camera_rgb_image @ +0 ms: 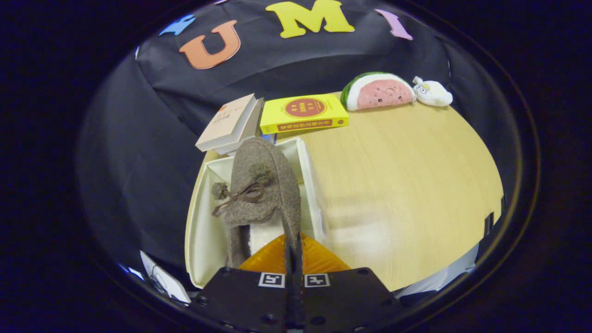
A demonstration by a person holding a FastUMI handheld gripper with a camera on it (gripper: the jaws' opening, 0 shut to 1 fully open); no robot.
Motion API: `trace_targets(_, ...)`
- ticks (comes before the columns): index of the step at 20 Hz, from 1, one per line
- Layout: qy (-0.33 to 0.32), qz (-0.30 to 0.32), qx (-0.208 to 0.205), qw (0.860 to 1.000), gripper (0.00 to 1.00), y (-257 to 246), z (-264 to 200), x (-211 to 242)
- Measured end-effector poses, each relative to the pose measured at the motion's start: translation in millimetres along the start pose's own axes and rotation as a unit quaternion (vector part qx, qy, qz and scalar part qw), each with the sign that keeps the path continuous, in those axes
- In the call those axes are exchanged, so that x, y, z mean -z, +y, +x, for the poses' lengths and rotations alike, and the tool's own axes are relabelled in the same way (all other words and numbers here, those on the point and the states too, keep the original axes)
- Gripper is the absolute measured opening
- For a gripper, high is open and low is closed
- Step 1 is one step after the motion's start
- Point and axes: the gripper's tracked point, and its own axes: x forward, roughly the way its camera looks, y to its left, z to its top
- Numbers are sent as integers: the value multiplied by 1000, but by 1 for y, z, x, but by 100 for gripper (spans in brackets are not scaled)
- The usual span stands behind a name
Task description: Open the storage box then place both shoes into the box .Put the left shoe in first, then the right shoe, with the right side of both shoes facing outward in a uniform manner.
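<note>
**Shoe held over the open storage box**

The gripper (293,259) has its fingers closed almost together on the rim of a grey-brown felt shoe (261,185), pinching the right wall of the shoe's opening near the heel. Holding by that thin edge lets the shoe hang forward from the fingers, toe pointing away, with its bow and pom-poms (240,189) on top.

The shoe sits over the open storage box (203,222), a cream-lined box at the left edge of the wooden table (407,185). Its toe reaches the box's far wall, its heel lies just ahead of the fingers. Whether the sole already rests on the box floor cannot be told. No second shoe is visible in the box, so this is likely the left shoe going in first.

Beyond the box, toward the table's far edge, lie a pale book (229,122) and a yellow book (303,113). Farther right, at the far edge, are a watermelon-slice plush (379,91) and a small white plush (432,94), both well apart from the box.
</note>
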Motion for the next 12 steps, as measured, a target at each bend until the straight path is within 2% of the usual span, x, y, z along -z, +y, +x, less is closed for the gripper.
trace_targets(2, -15, 3, 5, 1000, 1, 0, 2, 0)
trace_targets(5, -28, 6, 4, 1000, 9, 3, 5, 1)
trace_targets(8, -38, 25, -33, 998, 13, 10, 2, -1)
trace_targets(9, -42, 28, -42, 998, 21, 15, 2, -1)
trace_targets(12, -66, 1, -60, 996, 34, 22, -8, -1)
